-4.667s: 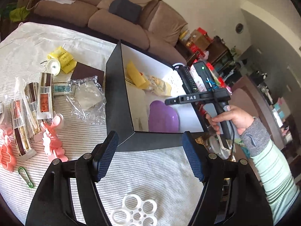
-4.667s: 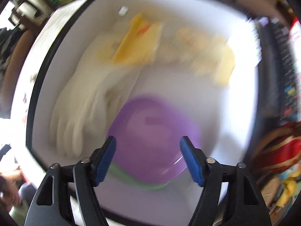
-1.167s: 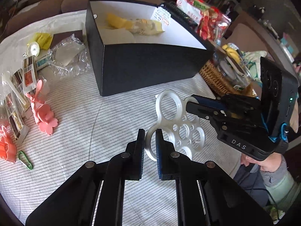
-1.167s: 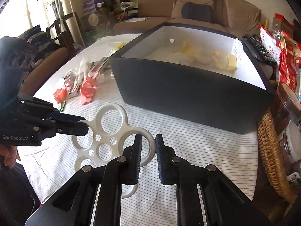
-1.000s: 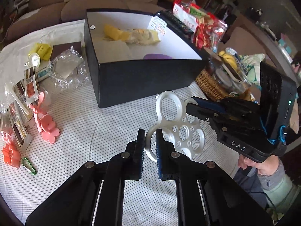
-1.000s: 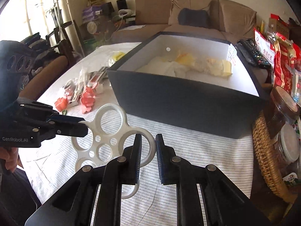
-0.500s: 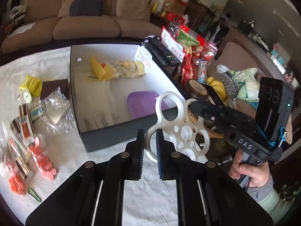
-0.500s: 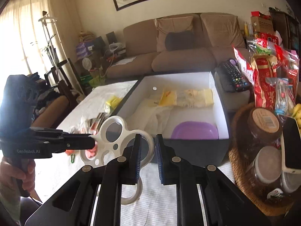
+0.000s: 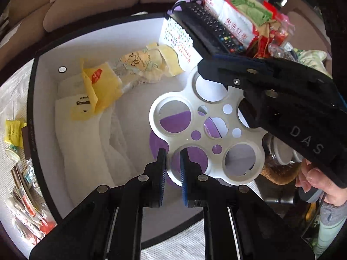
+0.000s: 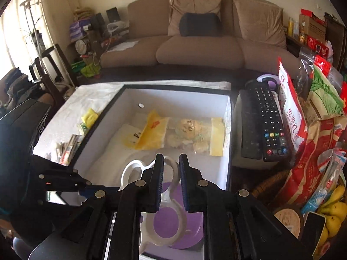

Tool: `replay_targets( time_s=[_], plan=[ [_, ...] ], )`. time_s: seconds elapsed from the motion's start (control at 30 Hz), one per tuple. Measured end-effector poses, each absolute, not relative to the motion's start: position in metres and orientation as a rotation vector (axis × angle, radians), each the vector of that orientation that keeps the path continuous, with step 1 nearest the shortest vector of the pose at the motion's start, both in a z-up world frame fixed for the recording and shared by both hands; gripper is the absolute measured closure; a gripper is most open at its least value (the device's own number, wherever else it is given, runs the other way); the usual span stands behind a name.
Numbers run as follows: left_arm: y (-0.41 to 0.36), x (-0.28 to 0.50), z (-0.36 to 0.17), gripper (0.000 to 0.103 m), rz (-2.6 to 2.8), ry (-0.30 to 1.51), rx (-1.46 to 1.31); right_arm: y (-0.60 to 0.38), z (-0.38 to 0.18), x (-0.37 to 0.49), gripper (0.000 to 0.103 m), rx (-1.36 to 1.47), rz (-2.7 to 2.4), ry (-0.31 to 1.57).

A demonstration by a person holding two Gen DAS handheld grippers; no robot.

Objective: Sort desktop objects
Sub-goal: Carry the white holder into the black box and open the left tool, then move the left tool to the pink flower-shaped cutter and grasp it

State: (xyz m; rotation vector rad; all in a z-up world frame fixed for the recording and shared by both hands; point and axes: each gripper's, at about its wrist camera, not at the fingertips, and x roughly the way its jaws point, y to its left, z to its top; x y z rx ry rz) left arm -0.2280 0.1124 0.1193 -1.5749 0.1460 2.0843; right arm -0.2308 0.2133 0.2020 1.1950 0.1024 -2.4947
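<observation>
A white plastic plate with round holes (image 9: 208, 134) hangs in the air over the open black box (image 9: 32, 112). My left gripper (image 9: 173, 169) is shut on its near rim. My right gripper (image 10: 168, 173) is shut on its opposite rim (image 10: 173, 166) and shows in the left wrist view as the black body at the right (image 9: 282, 99). Under the plate lies a purple lid (image 9: 156, 140) on the box floor. The box also holds white gloves (image 9: 86, 147), a yellow packet (image 9: 102, 88) and a clear bag of snacks (image 9: 141, 65).
Loose packets (image 9: 26, 197) lie on the striped tablecloth left of the box. A remote control (image 10: 269, 125), red snack bags (image 10: 303, 151), a wicker basket (image 10: 266, 184) with jars and bananas (image 10: 331, 216) stand to the right. A brown sofa (image 10: 195, 43) is behind the table.
Both grippers have carried the white holed plate up from the tablecloth and forward over the box, tilting down above the purple lid. Both grips stay shut.
</observation>
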Motion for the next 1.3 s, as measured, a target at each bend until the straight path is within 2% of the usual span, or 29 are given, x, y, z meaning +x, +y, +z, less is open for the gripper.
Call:
replay_targets(
  time_s=[0.17, 0.33, 0.47, 0.53, 0.6, 0.67, 0.83, 0.9, 0.93, 0.97, 1.03, 1.1, 1.3],
  plan=[
    [0.125, -0.258, 0.092, 0.091, 2.112, 0.165, -1.643, 0.212, 0.172, -0.269, 0.089, 1.273, -2.494, 0.111],
    [0.135, -0.285, 0.076, 0.091, 2.157, 0.243, -1.704, 0.200, 0.152, -0.300, 0.089, 1.338, -2.502, 0.197],
    [0.130, -0.309, 0.059, 0.089, 2.179, 0.226, -1.790, 0.199, 0.133, -0.327, 0.088, 1.475, -2.491, 0.237],
    [0.123, -0.315, 0.051, 0.090, 2.148, 0.155, -1.841, 0.201, 0.132, -0.331, 0.083, 1.468, -2.514, 0.251],
    [0.118, -0.313, 0.050, 0.089, 2.146, 0.151, -1.842, 0.205, 0.134, -0.331, 0.066, 1.445, -2.523, 0.217],
    [0.113, -0.307, 0.052, 0.080, 2.162, 0.165, -1.824, 0.206, 0.137, -0.326, 0.059, 1.409, -2.534, 0.219],
    [0.090, -0.293, 0.062, 0.074, 2.161, 0.048, -1.822, 0.209, 0.138, -0.316, 0.059, 1.412, -2.520, 0.205],
    [0.078, -0.283, 0.074, 0.064, 2.168, -0.016, -1.791, 0.208, 0.141, -0.309, 0.058, 1.409, -2.516, 0.222],
    [0.071, -0.276, 0.081, 0.053, 2.179, -0.036, -1.771, 0.207, 0.143, -0.305, 0.058, 1.404, -2.515, 0.232],
    [0.065, -0.268, 0.090, 0.049, 2.193, -0.046, -1.743, 0.205, 0.145, -0.300, 0.057, 1.396, -2.514, 0.240],
    [0.055, -0.249, 0.105, 0.048, 2.209, -0.046, -1.693, 0.204, 0.150, -0.291, 0.053, 1.382, -2.512, 0.251],
    [0.041, -0.230, 0.117, 0.044, 2.213, -0.068, -1.654, 0.203, 0.156, -0.282, 0.044, 1.377, -2.503, 0.249],
    [-0.016, -0.184, 0.159, 0.034, 2.326, -0.186, -1.505, 0.198, 0.173, -0.248, 0.042, 1.354, -2.479, 0.204]
  ],
)
